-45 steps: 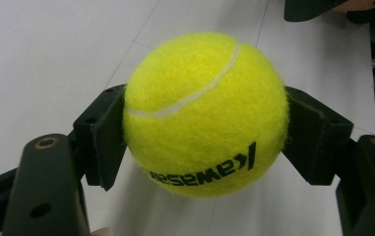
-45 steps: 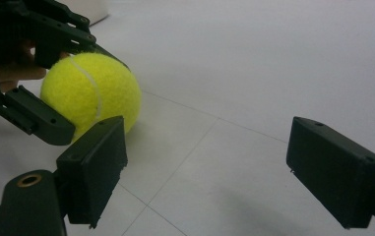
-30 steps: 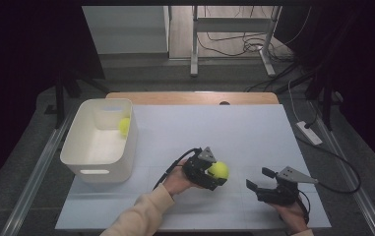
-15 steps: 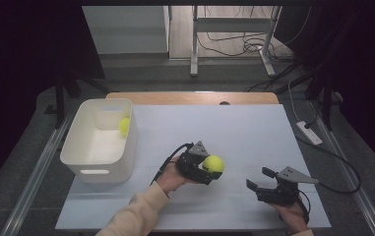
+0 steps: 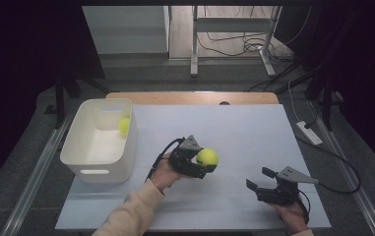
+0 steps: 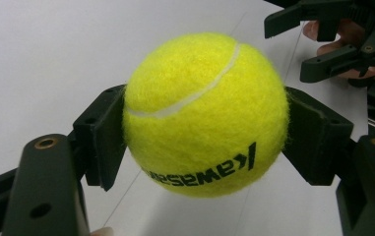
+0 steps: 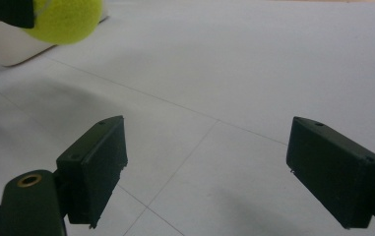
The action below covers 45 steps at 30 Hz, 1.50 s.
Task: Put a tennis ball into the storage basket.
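Yellow felt with a white seam and black "Kawasaki" lettering marks the tennis ball pinched in the left hand-held gripper. In the left gripper view both black pads press against the ball's opposite sides, and the ball hangs clear above the white tabletop. In the high view the ball sits near the middle of the tabletop, a little toward the near edge, carried at the tip of that hand-held gripper, whose cable loops back past the person's left hand and cream sleeve.

The right hand-held gripper rests at the near right of the tabletop, well apart from the ball, its jaws spread wide with nothing between them; the right gripper view shows bare white surface between the two pads, and the held ball at the far left corner of that view.

At the left of the tabletop stands a white plastic bin with a slot handle in its near wall. A second tennis ball lies inside it, against the far right wall.
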Available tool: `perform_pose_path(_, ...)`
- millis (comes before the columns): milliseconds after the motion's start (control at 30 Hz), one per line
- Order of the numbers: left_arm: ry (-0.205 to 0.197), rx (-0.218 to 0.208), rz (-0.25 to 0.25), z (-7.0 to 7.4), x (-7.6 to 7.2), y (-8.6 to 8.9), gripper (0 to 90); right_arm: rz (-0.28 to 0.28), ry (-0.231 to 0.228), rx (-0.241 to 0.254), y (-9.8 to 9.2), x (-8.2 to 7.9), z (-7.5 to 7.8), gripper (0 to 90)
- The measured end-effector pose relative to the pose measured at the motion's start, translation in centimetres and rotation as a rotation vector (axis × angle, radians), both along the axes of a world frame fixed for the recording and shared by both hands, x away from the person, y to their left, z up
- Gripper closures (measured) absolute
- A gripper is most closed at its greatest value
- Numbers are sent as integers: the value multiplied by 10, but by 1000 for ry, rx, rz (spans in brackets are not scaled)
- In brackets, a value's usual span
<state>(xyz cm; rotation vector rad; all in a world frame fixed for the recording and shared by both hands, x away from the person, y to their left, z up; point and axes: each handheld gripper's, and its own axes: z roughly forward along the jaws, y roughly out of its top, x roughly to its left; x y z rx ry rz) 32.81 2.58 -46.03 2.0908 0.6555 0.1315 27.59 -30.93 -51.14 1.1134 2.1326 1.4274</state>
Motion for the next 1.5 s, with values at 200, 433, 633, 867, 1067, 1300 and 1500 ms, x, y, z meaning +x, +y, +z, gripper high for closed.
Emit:
perform_pose_path(200, -13, -16, 16, 6, 0, 5, 264, 1, 2, 0, 0, 0, 0, 154)
perform_pose_path(433, -24, -31, 41, 11, 0, 12, 264, 2, 2, -2, 0, 0, 0, 154)
perform_pose_path(633, -35, -39, 54, 16, 0, 18, 264, 2, 1, -1, 0, 0, 0, 154)
perform_pose_path(867, -47, -50, 68, 20, -1, 24, 264, 0, 0, 0, 0, 0, 0, 154)
perform_pose_path(1067, -58, -65, 87, 26, -1, 30, 264, 0, 2, 0, 0, 0, 0, 154)
perform_pose_path(1300, -65, -73, 105, 31, -1, 35, 264, 0, 0, -2, 0, 0, 0, 154)
perform_pose_path(1500, -79, -82, 123, 37, -2, 39, 264, -1, -3, 0, 0, 0, 0, 154)
